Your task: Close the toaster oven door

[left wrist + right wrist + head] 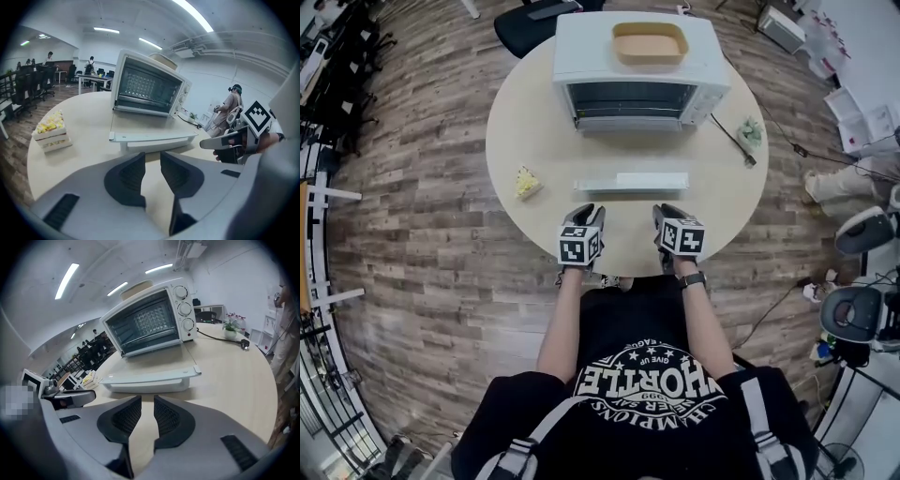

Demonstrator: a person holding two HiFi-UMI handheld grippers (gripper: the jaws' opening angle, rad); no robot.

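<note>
A white toaster oven [640, 70] stands at the far side of the round table [525, 122]. Its door [631, 182] hangs fully open and lies flat toward me, handle bar nearest. My left gripper [584, 212] and right gripper [668, 212] hover side by side just short of that handle, apart from it. In the left gripper view the jaws [152, 158] stand a little apart with nothing between them, and the door edge [154, 137] lies ahead. In the right gripper view the jaws [147, 403] show a narrow empty gap, facing the door [150, 378].
A tan tray [650, 42] rests on top of the oven. A small crate of yellow pieces [527, 183] sits left of the door. A little potted plant [751, 133] and a black cable [727, 131] lie at the table's right. Chairs stand around.
</note>
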